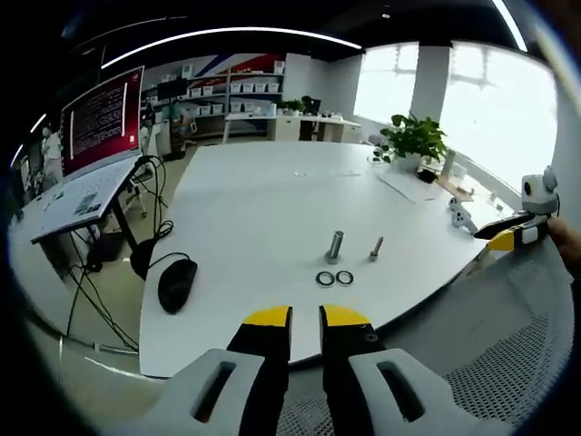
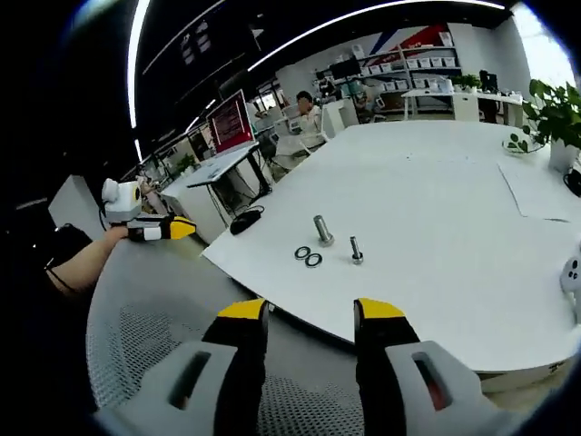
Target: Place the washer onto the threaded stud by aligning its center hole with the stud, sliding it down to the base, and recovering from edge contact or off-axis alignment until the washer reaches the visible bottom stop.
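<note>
A threaded stud (image 1: 334, 245) (image 2: 321, 229) stands upright on the white table (image 1: 263, 209) (image 2: 436, 182). A smaller bolt (image 1: 375, 248) (image 2: 356, 251) stands beside it. Two dark washers (image 1: 335, 278) (image 2: 308, 256) lie flat side by side in front of the stud, touching neither. My left gripper (image 1: 305, 316) (image 2: 172, 227) hovers off the table's near edge, its jaws a narrow gap apart with nothing between them. My right gripper (image 2: 310, 311) (image 1: 508, 239) is also short of the table, jaws wide apart and empty.
A black mouse (image 1: 177, 283) (image 2: 245, 220) lies near the table corner. A potted plant (image 1: 413, 136) (image 2: 554, 113) and a sheet of paper (image 1: 408, 186) sit at the far side. A mesh chair back (image 1: 508, 354) (image 2: 145, 336) is below the grippers. A monitor desk (image 1: 91, 145) stands beside the table.
</note>
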A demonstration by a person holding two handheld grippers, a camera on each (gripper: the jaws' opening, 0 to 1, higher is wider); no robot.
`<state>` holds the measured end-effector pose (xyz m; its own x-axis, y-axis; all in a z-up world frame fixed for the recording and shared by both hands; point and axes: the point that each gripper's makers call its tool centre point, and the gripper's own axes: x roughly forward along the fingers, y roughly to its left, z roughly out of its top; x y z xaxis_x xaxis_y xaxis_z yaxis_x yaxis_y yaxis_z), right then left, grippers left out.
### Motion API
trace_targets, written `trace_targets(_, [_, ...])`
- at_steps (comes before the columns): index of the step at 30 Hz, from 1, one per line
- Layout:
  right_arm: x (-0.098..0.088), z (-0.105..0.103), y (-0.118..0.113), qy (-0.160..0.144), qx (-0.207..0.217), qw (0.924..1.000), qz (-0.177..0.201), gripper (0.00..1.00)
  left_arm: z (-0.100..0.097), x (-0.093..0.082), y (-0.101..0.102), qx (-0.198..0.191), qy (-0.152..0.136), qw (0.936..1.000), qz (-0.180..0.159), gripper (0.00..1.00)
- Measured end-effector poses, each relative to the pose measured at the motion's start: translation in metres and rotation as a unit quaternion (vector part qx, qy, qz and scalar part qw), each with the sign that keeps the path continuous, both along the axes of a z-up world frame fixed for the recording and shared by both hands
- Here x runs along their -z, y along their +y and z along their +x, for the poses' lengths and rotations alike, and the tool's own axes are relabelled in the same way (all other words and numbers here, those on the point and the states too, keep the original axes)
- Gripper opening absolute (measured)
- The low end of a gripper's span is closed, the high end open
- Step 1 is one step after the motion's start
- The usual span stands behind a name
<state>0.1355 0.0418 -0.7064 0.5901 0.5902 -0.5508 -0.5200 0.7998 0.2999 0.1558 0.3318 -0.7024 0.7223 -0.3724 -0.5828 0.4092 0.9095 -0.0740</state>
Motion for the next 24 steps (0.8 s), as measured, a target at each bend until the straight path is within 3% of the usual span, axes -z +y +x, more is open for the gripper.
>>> trace_targets(3, [-0.001,-0.001,0.005,-0.005,-0.016,0.9999,0.001,0.33,-0.003,0.004,-0.005,0.047,0.003,0.9977,0.048,0.17])
trace_targets(7, [-0.002,0.000,0.005,-0.007,-0.019,0.9998,0.004,0.33,-0.002,0.007,-0.015,0.100,0.013,0.9915,0.083,0.19])
trace_targets(14, [-0.001,-0.001,0.008,-0.001,-0.026,0.9996,0.007,0.33,0.025,0.007,-0.014,0.165,0.026,0.9729,0.160,0.22])
trace_targets(20, [-0.001,-0.001,0.010,-0.001,-0.030,0.9995,0.010,0.33,0.037,0.020,-0.022,0.211,0.045,0.9586,0.186,0.28])
trace_targets(22, [-0.001,-0.002,0.010,0.001,-0.033,0.9994,0.009,0.33,0.038,0.027,-0.023,0.226,0.054,0.9522,0.198,0.28])
trace_targets(24, [0.000,-0.002,0.009,0.003,-0.032,0.9995,0.007,0.33,0.040,0.039,-0.019,0.252,0.066,0.9359,0.237,0.28])
